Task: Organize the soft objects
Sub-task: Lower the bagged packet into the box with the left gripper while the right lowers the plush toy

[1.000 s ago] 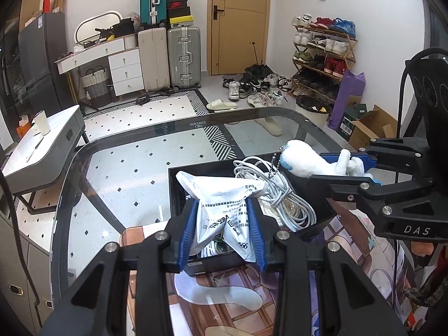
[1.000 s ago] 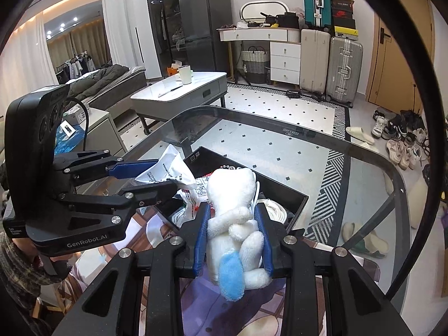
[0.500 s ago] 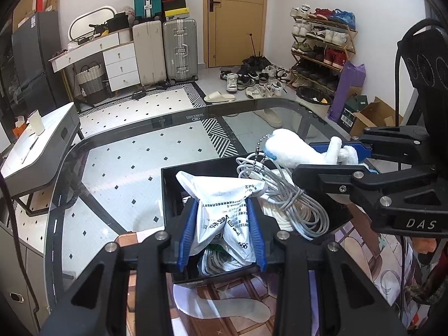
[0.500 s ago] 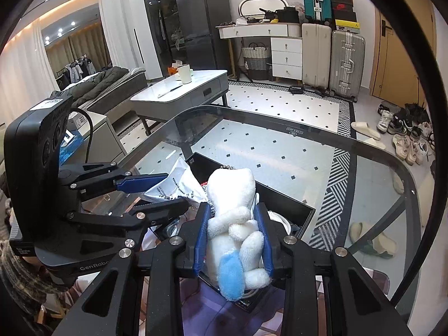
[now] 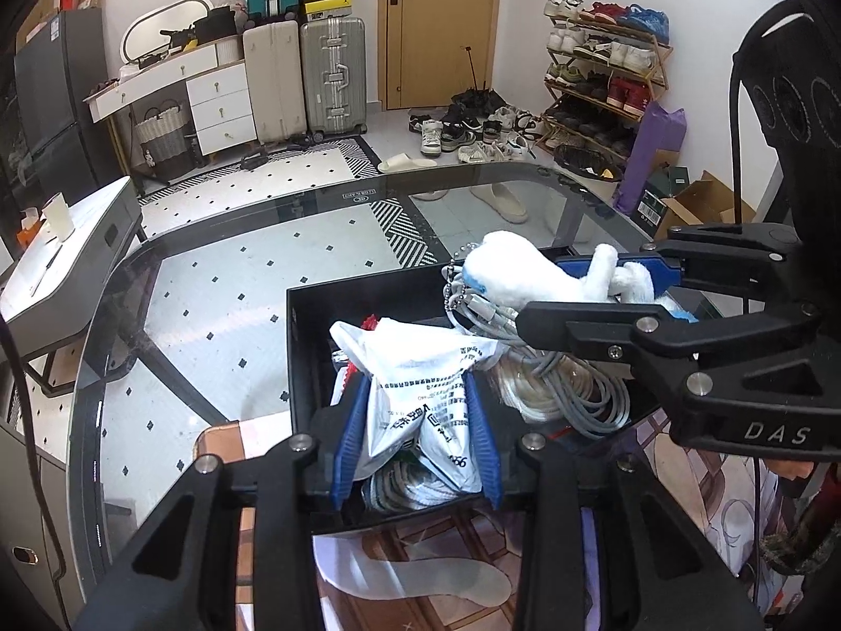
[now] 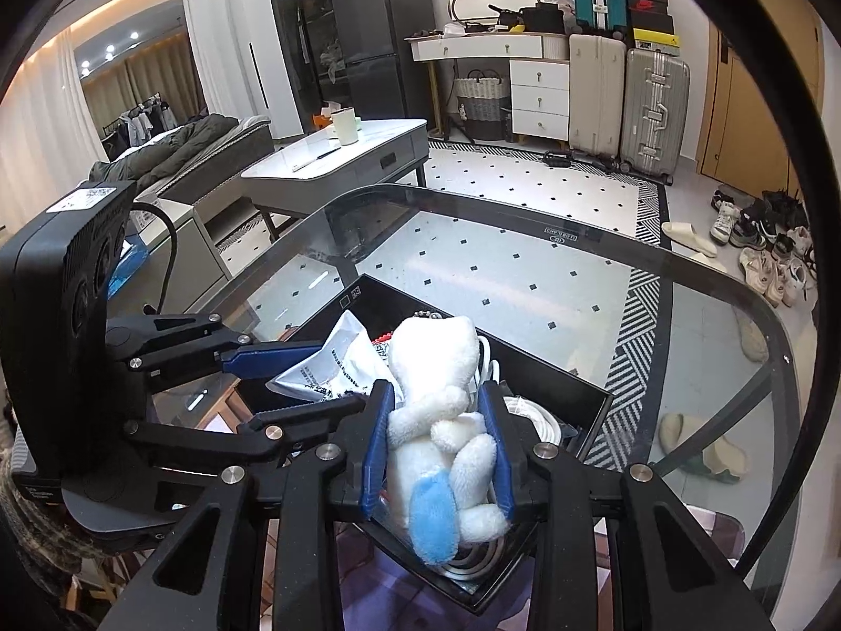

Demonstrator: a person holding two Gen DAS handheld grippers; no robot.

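A white plastic bag (image 5: 415, 368) with printed text sits between the blue pads of my left gripper (image 5: 415, 394), low inside a black open box (image 5: 299, 357). The jaws are opening, and the pads still touch the bag's sides. My right gripper (image 6: 436, 394) is shut on a white plush toy (image 6: 436, 368) with a blue tail, held over the box's right side. In the left wrist view the right gripper (image 5: 541, 289) holds the plush toy (image 5: 520, 268) just above coiled grey cables (image 5: 567, 394). The right wrist view shows the left gripper (image 6: 336, 376) beside it.
The box (image 6: 552, 368) stands on a glass table (image 5: 210, 289) and partly on a printed mat (image 5: 420, 578). Coiled white and grey cables fill much of the box. A low white table (image 6: 336, 163), suitcases and a shoe rack stand in the room beyond.
Both grippers have sunk and come forward over the box. The bag now hangs lower inside it, and the plush toy is closer to the cables.
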